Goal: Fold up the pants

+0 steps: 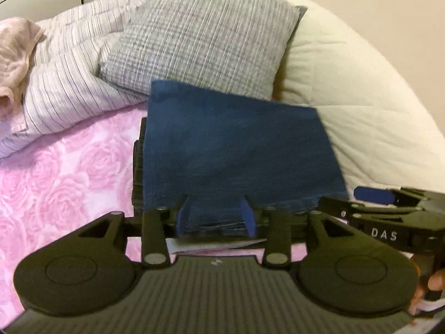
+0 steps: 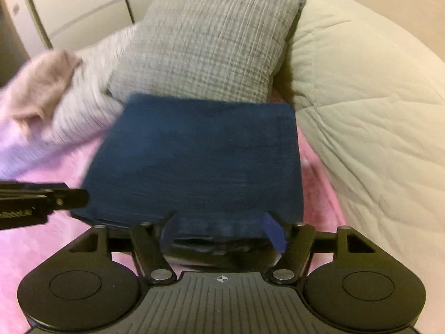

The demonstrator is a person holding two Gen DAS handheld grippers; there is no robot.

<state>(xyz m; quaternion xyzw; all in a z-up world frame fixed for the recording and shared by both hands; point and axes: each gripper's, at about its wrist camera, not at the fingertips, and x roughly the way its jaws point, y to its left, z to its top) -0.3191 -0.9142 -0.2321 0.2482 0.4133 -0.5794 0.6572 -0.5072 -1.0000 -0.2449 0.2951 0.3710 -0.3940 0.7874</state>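
The dark blue pants [image 1: 236, 153] lie folded into a thick rectangle on the pink rose-patterned blanket [image 1: 64, 181], with their far edge against a grey pillow. My left gripper [image 1: 215, 218] is open, and its blue pads straddle the near edge of the stack. A darker fabric layer [image 1: 137, 167] shows under the left side of the pants. My right gripper [image 2: 222, 232] is open wide at the near edge of the same pants [image 2: 200, 156]. Each gripper appears from the side in the other's view: right gripper [image 1: 350, 201], left gripper [image 2: 80, 194].
A grey woven pillow [image 1: 200, 36] leans behind the pants. A striped duvet [image 1: 69, 83] and a pale pink garment [image 1: 14, 55] lie at the left. A cream quilt [image 2: 375, 111] bulges at the right. Cupboard doors [image 2: 83, 5] stand beyond the bed.
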